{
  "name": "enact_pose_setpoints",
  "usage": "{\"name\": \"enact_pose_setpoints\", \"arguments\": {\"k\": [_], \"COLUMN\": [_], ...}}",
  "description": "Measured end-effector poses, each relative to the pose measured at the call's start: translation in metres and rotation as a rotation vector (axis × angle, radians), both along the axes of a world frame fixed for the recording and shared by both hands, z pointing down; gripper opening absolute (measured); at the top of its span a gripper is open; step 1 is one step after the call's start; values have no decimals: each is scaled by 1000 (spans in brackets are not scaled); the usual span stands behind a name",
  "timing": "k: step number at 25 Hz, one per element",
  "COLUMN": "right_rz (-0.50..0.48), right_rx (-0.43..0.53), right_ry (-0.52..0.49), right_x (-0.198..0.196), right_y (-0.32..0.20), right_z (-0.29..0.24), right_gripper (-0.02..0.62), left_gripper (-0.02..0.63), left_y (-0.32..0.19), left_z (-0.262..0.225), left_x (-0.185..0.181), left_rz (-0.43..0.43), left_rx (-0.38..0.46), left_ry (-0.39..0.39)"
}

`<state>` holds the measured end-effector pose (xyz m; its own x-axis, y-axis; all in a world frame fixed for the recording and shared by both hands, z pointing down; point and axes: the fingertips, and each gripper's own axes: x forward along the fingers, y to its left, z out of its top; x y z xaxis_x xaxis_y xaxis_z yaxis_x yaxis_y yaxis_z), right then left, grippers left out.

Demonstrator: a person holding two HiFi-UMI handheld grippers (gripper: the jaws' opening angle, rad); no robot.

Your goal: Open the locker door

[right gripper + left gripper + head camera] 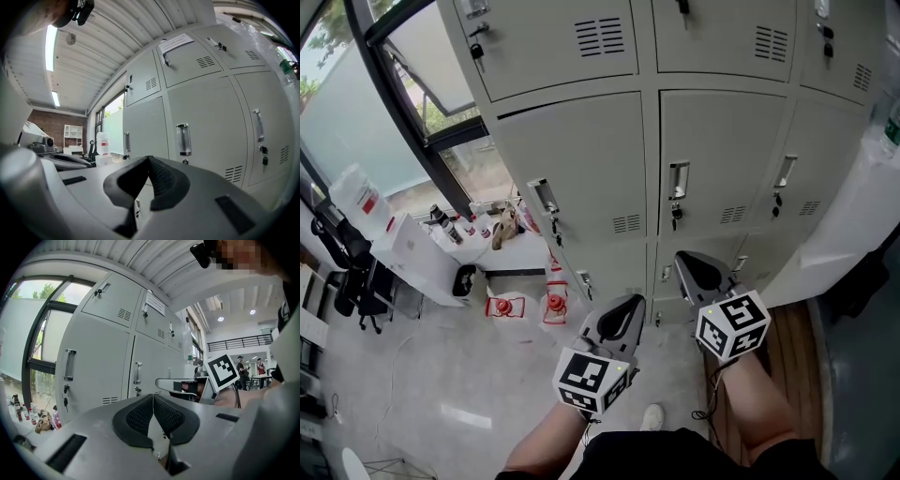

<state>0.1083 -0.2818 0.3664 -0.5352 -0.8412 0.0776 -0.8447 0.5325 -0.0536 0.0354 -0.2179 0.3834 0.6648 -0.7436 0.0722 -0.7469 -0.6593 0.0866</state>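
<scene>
left gripper (pixel 153 396), right gripper (pixel 149 159) both pinched closed, empty; locker door (pixel 717 155) rigid sheet metal, probably light swing; grip at handle (pixel 677 180)

two grippers in the person's hands: left gripper (pixel 630 305) and right gripper (pixel 684 258), with two marker cubes (pixel 592 380) (pixel 732 325), one apiece. the middle row of the lockers counts three locker doors (pixel 581 150) (pixel 722 131) (pixel 825 141), three handles (pixel 544 197) (pixel 678 178) (pixel 785 172), three hanging keys (pixel 555 228) (pixel 675 217) (pixel 776 202) and three vent grilles (pixel 626 223) (pixel 733 215) (pixel 809 207). the row above adds three more doors, each only partly seen. two red-and-white things (pixel 504 306) (pixel 555 303) lie on the floor by the window. far down the room stand two people (pixel 240 364) (pixel 259 365) under two round ceiling lights (pixel 221 318) (pixel 252 311). two strip lights (pixel 50 40) (pixel 56 98) run overhead.
</scene>
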Motion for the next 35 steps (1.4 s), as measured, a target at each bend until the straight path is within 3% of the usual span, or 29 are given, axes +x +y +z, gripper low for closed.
{"name": "enact_pose_setpoints", "arguments": {"k": [15, 34, 35], "right_rz": [9, 230, 240], "right_rx": [-1, -16, -16], "right_ry": [-29, -22, -20], "right_x": [9, 7, 7], "right_y": [-30, -103, -106], "right_z": [-7, -4, -3], "right_gripper": [54, 54, 92], "left_gripper": [17, 17, 17], "left_y": [-17, -68, -70], "left_z": [-5, -1, 0], "left_x": [18, -9, -11], "left_rz": [28, 205, 210], "left_rx": [7, -12, -13], "left_ry": [-1, -10, -10]}}
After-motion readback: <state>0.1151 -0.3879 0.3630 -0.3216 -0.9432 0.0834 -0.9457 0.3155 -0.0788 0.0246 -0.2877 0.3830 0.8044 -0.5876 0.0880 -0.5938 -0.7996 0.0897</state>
